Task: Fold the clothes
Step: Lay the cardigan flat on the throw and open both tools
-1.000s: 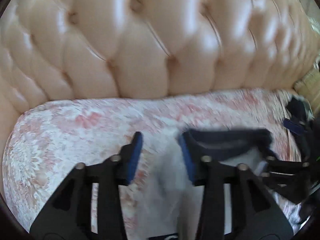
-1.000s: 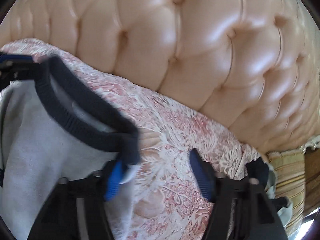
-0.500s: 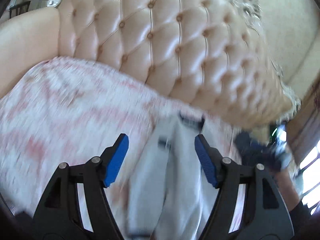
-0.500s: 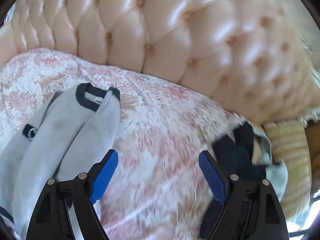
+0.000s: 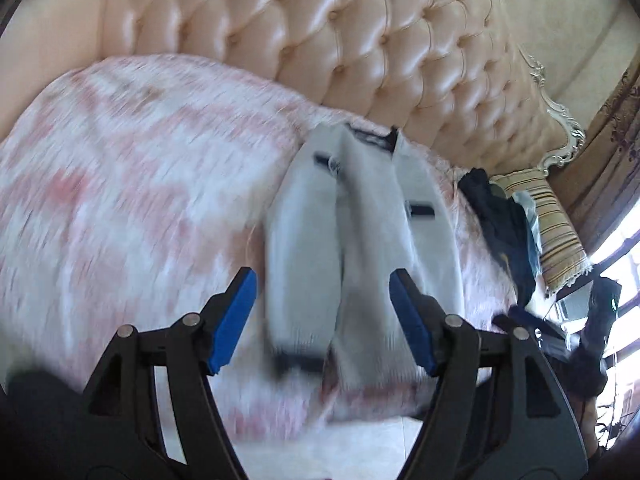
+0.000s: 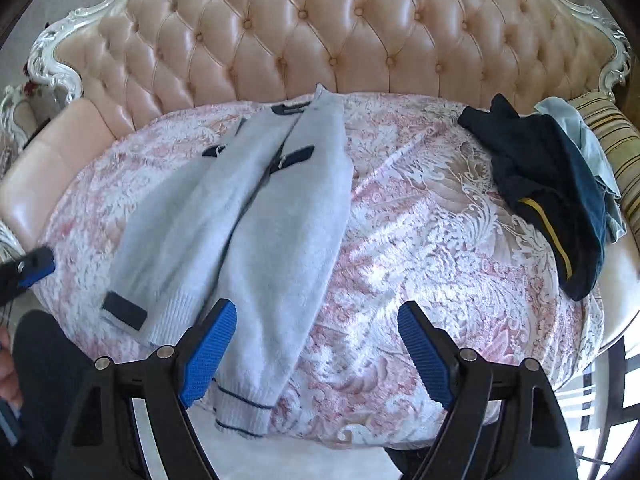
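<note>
1. Grey sweater [image 6: 256,216] lying folded lengthwise on sofa cover [image 6: 420,240], left of dark clothes pile [image 6: 552,200]
2. Left gripper [image 5: 322,320] spread wide, empty, above sweater
3. Right gripper [image 6: 316,354] wide, empty, beside sweater hem

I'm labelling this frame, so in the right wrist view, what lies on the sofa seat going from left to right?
Left gripper's blue pad at the edge → grey sweater with navy trim → bare stretch of pink floral cover → dark navy garment with a yellow stripe → striped cushion.
</note>
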Action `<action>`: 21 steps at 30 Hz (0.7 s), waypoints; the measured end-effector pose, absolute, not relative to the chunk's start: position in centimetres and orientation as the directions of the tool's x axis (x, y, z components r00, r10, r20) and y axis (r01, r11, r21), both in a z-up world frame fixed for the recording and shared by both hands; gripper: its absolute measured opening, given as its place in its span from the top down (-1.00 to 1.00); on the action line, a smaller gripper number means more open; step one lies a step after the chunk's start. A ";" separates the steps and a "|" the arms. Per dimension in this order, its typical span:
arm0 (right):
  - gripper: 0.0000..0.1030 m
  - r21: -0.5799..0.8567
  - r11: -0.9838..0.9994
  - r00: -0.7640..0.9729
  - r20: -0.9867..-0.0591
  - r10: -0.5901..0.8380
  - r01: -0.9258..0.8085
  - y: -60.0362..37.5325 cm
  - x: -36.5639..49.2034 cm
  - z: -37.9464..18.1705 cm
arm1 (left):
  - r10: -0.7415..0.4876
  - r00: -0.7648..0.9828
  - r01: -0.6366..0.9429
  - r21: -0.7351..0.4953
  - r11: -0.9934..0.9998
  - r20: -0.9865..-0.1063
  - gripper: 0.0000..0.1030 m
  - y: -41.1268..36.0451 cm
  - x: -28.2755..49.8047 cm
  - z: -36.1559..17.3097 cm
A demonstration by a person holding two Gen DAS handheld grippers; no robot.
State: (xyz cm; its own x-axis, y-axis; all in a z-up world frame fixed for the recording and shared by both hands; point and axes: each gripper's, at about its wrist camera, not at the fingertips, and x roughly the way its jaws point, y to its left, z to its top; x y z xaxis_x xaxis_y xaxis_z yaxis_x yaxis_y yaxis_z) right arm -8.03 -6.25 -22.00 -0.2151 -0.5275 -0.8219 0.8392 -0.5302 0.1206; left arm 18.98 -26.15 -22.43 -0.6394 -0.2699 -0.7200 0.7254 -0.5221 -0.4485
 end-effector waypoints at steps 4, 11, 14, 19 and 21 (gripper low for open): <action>-0.63 0.153 -0.448 -0.155 -0.801 -0.579 0.881 -9.8 -6.6 -22.4 | -0.186 -0.624 0.710 -0.452 -0.540 -0.759 -0.15 -33.8 14.0 -24.2; -0.63 0.239 -0.367 -0.048 -0.779 -0.625 0.899 -13.1 -6.8 -25.7 | 0.021 -0.592 0.747 -0.558 -0.361 -0.806 0.44 -40.7 11.2 -29.8; -0.63 0.253 -0.390 -0.026 -0.811 -0.584 0.885 -13.0 -7.8 -28.3 | 0.023 -0.532 0.782 -0.501 -0.370 -0.847 0.44 -40.5 10.7 -30.9; -0.63 0.192 -0.349 -0.048 -0.816 -0.576 0.917 -13.2 -7.2 -29.2 | 0.034 -0.491 0.769 -0.452 -0.452 -0.870 0.35 -38.6 9.2 -31.5; -0.63 0.142 -0.332 -0.075 -0.824 -0.562 0.932 -13.4 -6.6 -29.4 | 0.022 -0.455 0.759 -0.400 -0.514 -0.890 0.23 -37.6 8.2 -31.1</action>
